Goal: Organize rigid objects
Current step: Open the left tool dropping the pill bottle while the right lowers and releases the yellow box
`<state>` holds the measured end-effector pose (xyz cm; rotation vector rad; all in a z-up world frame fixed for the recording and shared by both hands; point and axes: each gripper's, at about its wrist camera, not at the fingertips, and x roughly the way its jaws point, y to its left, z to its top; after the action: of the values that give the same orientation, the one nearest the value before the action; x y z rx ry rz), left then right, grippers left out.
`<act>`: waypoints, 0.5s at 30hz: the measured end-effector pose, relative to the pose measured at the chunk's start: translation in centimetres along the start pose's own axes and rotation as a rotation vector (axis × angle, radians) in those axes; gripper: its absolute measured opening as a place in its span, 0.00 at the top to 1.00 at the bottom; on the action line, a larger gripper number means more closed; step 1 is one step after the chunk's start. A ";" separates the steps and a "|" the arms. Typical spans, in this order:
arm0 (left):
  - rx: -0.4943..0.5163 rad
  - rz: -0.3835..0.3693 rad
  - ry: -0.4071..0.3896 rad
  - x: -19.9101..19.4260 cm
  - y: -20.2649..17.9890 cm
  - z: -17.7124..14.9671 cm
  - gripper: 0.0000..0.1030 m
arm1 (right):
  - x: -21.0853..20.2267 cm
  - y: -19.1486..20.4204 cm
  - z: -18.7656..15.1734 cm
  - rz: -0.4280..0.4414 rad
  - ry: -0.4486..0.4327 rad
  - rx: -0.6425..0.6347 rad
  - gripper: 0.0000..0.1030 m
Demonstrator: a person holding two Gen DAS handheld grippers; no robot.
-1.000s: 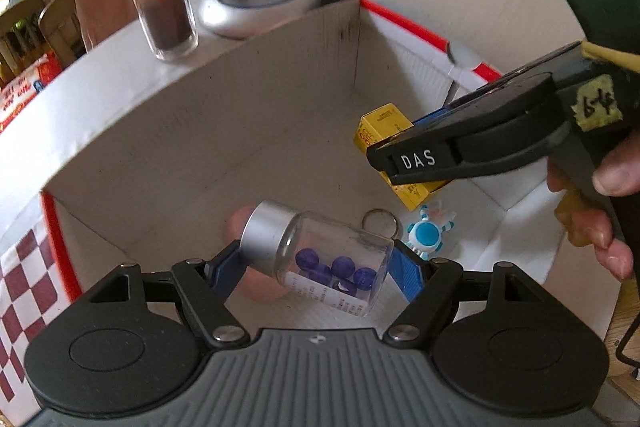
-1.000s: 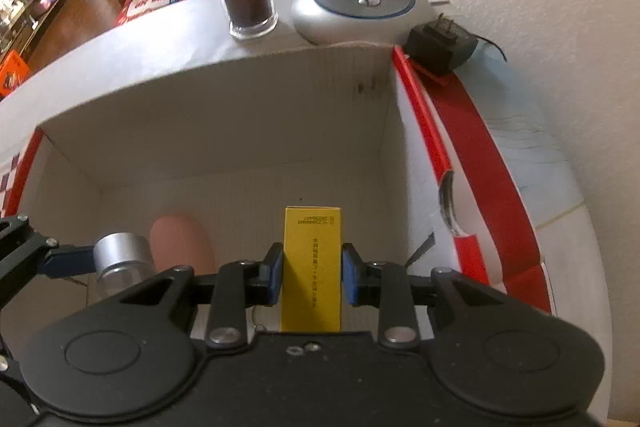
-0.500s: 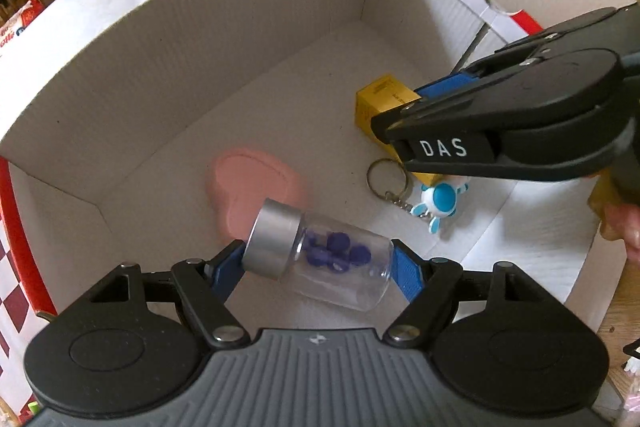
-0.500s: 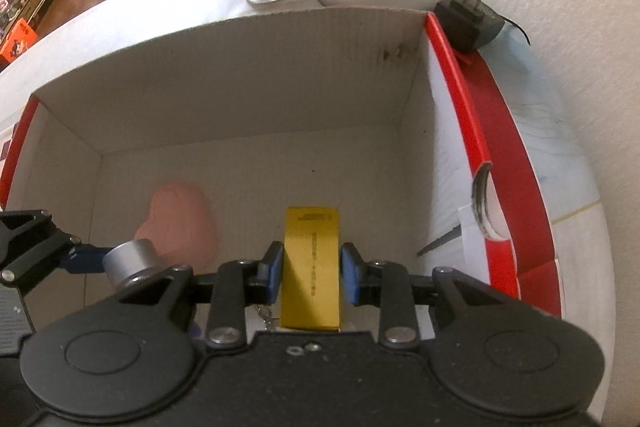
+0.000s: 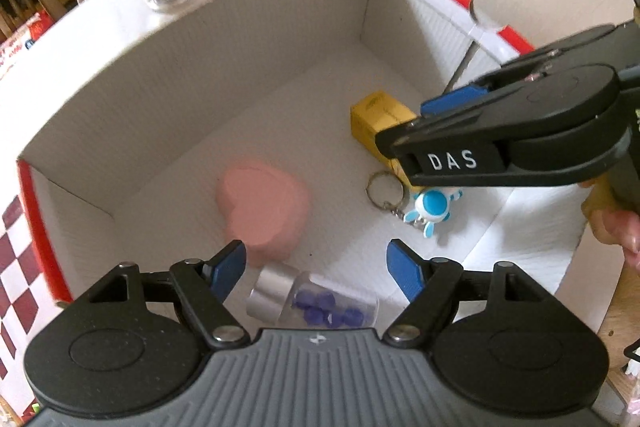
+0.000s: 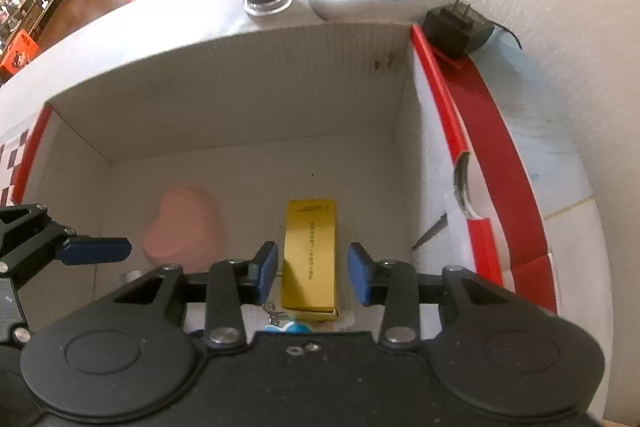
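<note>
The left gripper (image 5: 316,265) is held wide above the bottle (image 5: 312,301) lying in the box (image 5: 240,39). The right gripper's (image 6: 312,273) jaws have just been opening; the yellow carton (image 6: 310,255) is seen between them, untouched.

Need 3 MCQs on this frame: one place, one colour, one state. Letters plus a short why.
1. Where does the clear jar with purple pieces lie?
A. On the box floor, below the left gripper
B. Beside the glass on the table
C. On top of the pink heart box

2. What colour is the small carton between the right gripper jaws?
A. Green
B. Yellow
C. White

3. How do the right gripper's jaws stand on that carton?
A. Clamped on it, carton lifted
B. Apart from it, a gap on each side
C. Shut with nothing between them

Key: 1 A, the jar lies on its side on the cardboard box floor under open jaws. 2 B, the carton is plainly yellow. 3 B, the jaws have just been opening and box floor shows either side of the carton.
</note>
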<state>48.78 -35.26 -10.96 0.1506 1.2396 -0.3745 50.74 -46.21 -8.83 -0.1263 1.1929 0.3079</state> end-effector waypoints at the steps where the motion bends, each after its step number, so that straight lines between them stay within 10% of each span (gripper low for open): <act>1: -0.004 -0.004 -0.015 -0.3 0.1 -0.1 0.25 | -0.3 0.0 0.0 0.000 -0.007 0.003 0.61; 15: -0.038 -0.007 -0.199 -6.7 0.8 -2.8 0.25 | -5.2 1.3 -1.2 0.000 -0.108 0.005 0.48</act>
<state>44.73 -32.38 -5.57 0.0741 1.0504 -0.3628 47.52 -46.16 -4.37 -0.1038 1.0870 0.3082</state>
